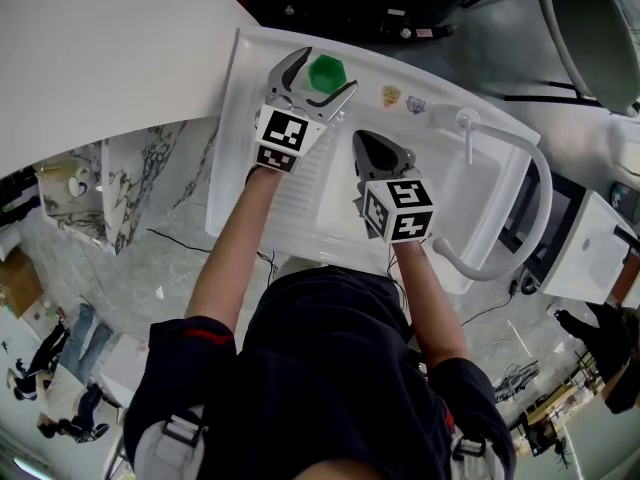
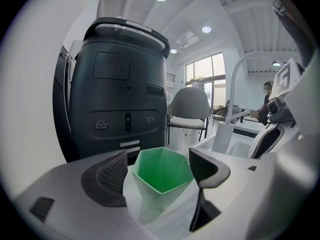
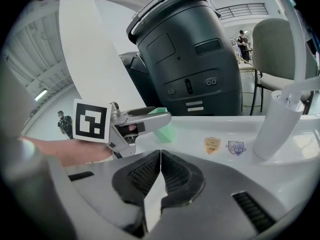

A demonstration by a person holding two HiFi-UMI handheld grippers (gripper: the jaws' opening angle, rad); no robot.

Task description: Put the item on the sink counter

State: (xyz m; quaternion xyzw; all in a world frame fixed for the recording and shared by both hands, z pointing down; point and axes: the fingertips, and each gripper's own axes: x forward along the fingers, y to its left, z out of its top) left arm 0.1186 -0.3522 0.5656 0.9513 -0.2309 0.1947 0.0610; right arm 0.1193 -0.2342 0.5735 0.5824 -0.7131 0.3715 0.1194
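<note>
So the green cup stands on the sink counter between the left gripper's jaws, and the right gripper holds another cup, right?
No: the right gripper holds nothing; the right gripper view shows its jaws shut together, empty. The green cup does stand on the sink counter between the left gripper's jaws.

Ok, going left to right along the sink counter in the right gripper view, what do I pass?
Left hand-held gripper with the green cup between its open jaws → gold sticker → blue sticker → white faucet base.
</note>
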